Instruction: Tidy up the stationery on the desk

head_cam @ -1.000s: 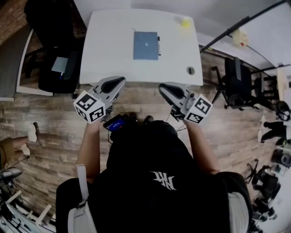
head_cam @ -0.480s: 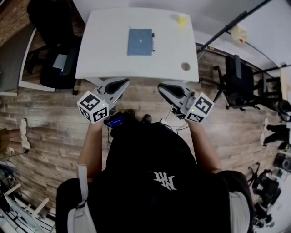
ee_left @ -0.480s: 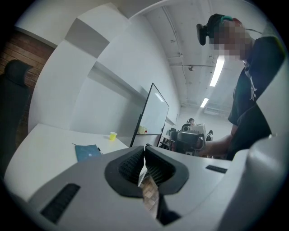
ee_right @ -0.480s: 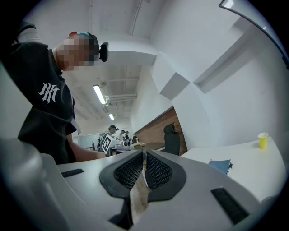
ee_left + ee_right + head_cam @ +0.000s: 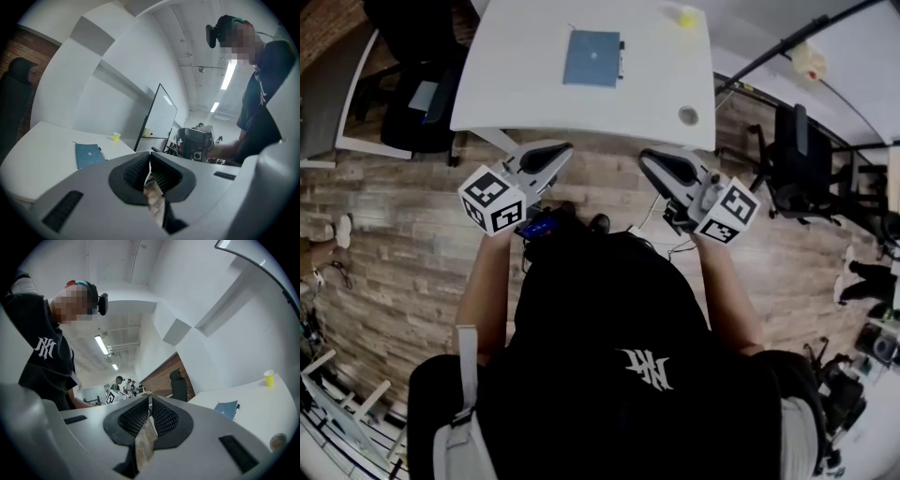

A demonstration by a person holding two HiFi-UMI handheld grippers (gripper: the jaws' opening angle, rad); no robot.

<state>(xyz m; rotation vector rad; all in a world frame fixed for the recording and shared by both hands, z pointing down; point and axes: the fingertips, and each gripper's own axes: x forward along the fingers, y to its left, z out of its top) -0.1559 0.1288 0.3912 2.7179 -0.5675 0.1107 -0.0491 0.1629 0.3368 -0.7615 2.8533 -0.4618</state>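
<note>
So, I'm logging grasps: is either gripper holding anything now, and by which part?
Nothing is held. The left gripper and the right gripper both have jaws together and empty; the notebook lies on the desk.

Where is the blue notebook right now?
Head view: blue notebook lies flat near the middle of the white desk, a pen along its right edge, yellow cup farther right.

Stationery on white desk [image 5: 516, 84]: two items.
Blue notebook [image 5: 592, 58] closed, lying flat near the desk's middle; dark pen [image 5: 621, 59] flat along its right edge, just beside it.
</note>
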